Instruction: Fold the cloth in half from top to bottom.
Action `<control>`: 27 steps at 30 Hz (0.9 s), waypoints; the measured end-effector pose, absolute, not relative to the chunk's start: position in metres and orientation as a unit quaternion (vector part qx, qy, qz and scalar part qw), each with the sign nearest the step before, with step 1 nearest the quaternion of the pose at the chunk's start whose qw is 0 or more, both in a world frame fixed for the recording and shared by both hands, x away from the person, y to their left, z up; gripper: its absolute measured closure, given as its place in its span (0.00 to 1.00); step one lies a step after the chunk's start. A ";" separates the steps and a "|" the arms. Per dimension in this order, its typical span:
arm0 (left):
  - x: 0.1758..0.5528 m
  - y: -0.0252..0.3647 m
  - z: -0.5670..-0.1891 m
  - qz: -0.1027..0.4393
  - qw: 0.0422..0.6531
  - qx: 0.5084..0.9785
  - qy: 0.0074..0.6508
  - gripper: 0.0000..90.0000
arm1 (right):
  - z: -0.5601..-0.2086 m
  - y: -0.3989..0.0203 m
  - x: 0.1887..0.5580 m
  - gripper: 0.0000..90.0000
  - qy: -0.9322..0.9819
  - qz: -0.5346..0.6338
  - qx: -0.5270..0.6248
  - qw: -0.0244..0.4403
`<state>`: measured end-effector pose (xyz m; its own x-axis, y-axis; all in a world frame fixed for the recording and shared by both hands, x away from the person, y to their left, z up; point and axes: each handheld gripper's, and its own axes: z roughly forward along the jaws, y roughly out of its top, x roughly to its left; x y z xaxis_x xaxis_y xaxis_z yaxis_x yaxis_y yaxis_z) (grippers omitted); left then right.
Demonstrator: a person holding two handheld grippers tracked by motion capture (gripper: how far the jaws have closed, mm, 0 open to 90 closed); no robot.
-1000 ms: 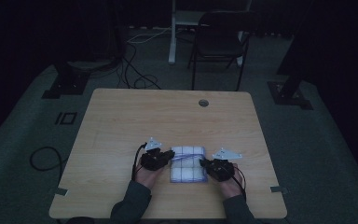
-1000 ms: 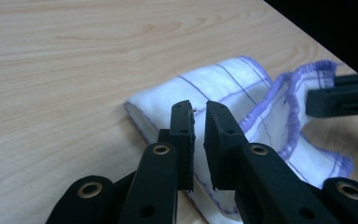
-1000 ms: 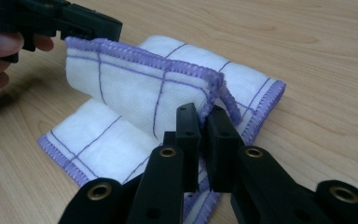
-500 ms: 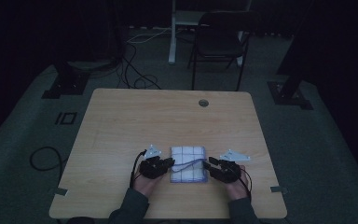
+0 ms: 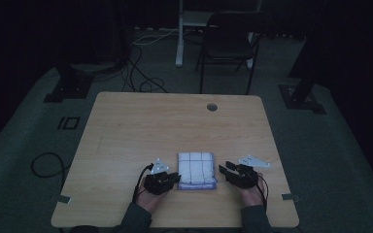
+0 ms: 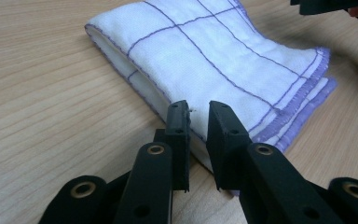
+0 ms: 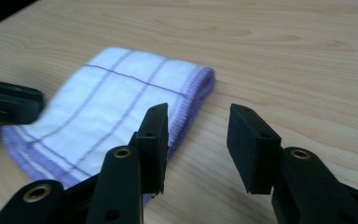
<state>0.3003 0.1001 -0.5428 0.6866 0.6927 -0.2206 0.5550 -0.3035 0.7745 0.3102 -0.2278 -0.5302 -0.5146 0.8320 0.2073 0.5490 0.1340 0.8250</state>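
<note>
Both grippers, left gripper (image 6: 198, 116) and right gripper (image 7: 198, 123), have just been opening, empty; a snagged jaw could unfold the folded cloth (image 5: 196, 170) at lower centre.

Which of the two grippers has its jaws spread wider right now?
The right gripper: its jaws stand well apart beside the folded cloth, with bare table between them. The left gripper shows only a narrow gap, at the cloth's folded edge.

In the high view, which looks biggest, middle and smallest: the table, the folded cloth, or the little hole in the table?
1. table
2. folded cloth
3. hole, farther from the camera, but clearly smallest.
</note>
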 end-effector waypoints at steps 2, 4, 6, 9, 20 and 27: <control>0.300 0.103 -0.541 0.083 0.445 0.803 0.388 0.86 | -0.532 -0.231 0.312 0.65 0.735 0.458 0.475 0.155; 0.300 0.106 -0.539 0.089 0.445 0.801 0.390 0.86 | -0.533 -0.234 0.314 0.65 0.734 0.449 0.482 0.166; 0.301 0.109 -0.538 0.096 0.447 0.797 0.394 0.85 | -0.534 -0.238 0.316 0.65 0.731 0.442 0.489 0.176; 0.303 0.116 -0.535 0.109 0.446 0.793 0.400 0.83 | -0.535 -0.243 0.318 0.65 0.729 0.431 0.497 0.187; 0.317 0.140 -0.537 0.144 0.422 0.780 0.440 0.77 | -0.540 -0.247 0.326 0.64 0.736 0.397 0.507 0.209; 0.326 0.157 -0.535 0.168 0.403 0.773 0.462 0.73 | -0.542 -0.251 0.329 0.64 0.734 0.391 0.515 0.207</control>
